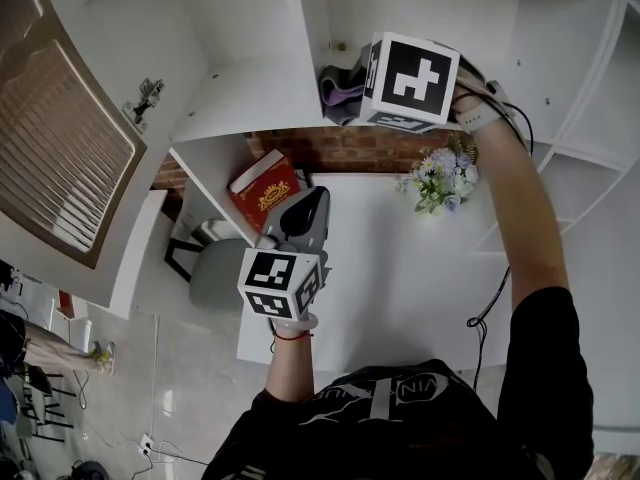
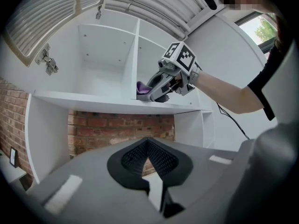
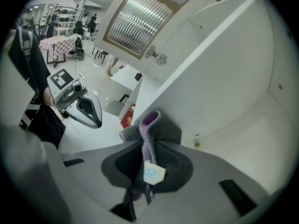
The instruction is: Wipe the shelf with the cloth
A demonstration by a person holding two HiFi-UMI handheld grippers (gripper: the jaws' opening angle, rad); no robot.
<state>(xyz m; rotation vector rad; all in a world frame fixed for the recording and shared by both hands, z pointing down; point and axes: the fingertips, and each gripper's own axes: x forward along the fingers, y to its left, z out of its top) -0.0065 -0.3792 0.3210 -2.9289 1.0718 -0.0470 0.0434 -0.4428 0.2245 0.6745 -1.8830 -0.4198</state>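
A grey and purple cloth (image 3: 152, 125) with a small white tag is pinched in my right gripper (image 3: 148, 141), which is shut on it. In the head view that gripper (image 1: 345, 93) presses the cloth (image 1: 338, 96) onto the white shelf board (image 1: 250, 98), just right of the upright divider (image 1: 305, 28). The left gripper view shows the same cloth (image 2: 141, 87) resting on the shelf board (image 2: 93, 101). My left gripper (image 1: 310, 203) hangs lower, over the white table (image 1: 400, 268), with its jaws shut on nothing (image 2: 148, 143).
Under the shelf run a brick wall (image 1: 350, 148), a red book (image 1: 265, 190) leaning at the left and a small bunch of flowers (image 1: 440, 178) at the right. A louvred cabinet door (image 1: 60, 158) stands open at the left. A grey chair (image 1: 215, 273) sits beside the table.
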